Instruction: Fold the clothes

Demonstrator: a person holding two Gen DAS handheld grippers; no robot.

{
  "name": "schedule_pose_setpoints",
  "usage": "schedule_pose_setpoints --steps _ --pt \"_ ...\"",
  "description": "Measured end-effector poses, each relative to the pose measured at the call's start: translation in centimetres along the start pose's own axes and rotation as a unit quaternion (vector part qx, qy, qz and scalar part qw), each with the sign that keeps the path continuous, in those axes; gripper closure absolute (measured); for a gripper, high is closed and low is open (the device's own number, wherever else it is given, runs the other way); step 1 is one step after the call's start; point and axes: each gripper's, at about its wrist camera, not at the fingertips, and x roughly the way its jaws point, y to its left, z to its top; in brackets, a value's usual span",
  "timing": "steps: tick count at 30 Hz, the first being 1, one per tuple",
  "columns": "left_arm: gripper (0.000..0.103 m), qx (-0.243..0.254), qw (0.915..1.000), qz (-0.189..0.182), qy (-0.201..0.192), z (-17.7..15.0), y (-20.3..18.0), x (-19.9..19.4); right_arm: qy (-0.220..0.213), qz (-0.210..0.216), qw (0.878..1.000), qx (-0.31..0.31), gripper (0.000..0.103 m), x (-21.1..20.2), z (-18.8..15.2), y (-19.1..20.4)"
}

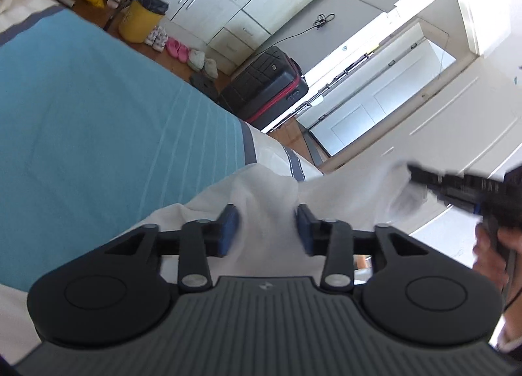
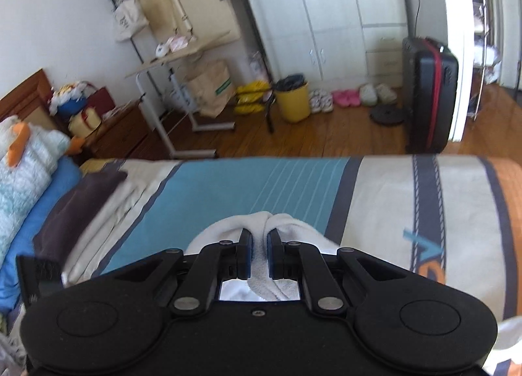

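Observation:
A white garment (image 1: 267, 209) hangs between my two grippers above the bed. My left gripper (image 1: 266, 224) has its blue pads apart, with a fold of the white cloth passing between them. In the left wrist view the right gripper (image 1: 424, 177) pinches the far corner of the same cloth. In the right wrist view my right gripper (image 2: 259, 245) is shut on a bunched fold of the white garment (image 2: 261, 229), held over the teal part of the bedspread (image 2: 228, 186).
The bed has a teal, cream and navy striped cover (image 1: 98, 115). Folded dark and cream clothes (image 2: 91, 206) lie at the bed's left. A black suitcase (image 2: 427, 95), yellow bin (image 2: 293, 101), shoes, side table and wardrobe stand beyond the bed on the wooden floor.

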Motion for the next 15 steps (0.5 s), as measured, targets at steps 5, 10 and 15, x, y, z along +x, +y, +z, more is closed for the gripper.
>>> schedule_pose_setpoints --steps 5,10,15 --pt "0.046 0.104 0.9919 0.026 0.067 -1.7 -1.5 1.7 -0.014 -0.05 0.999 0.002 0.091 2.5 4.0 -0.5" --pt "0.043 0.147 0.9781 0.106 0.102 -3.4 -1.9 4.4 -0.038 -0.066 0.997 0.021 0.091 4.5 5.5 -2.2" --pt "0.034 0.118 0.9802 0.1 0.123 -4.4 -1.6 7.7 -0.064 -0.053 0.996 0.041 0.091 5.8 5.6 -4.5"
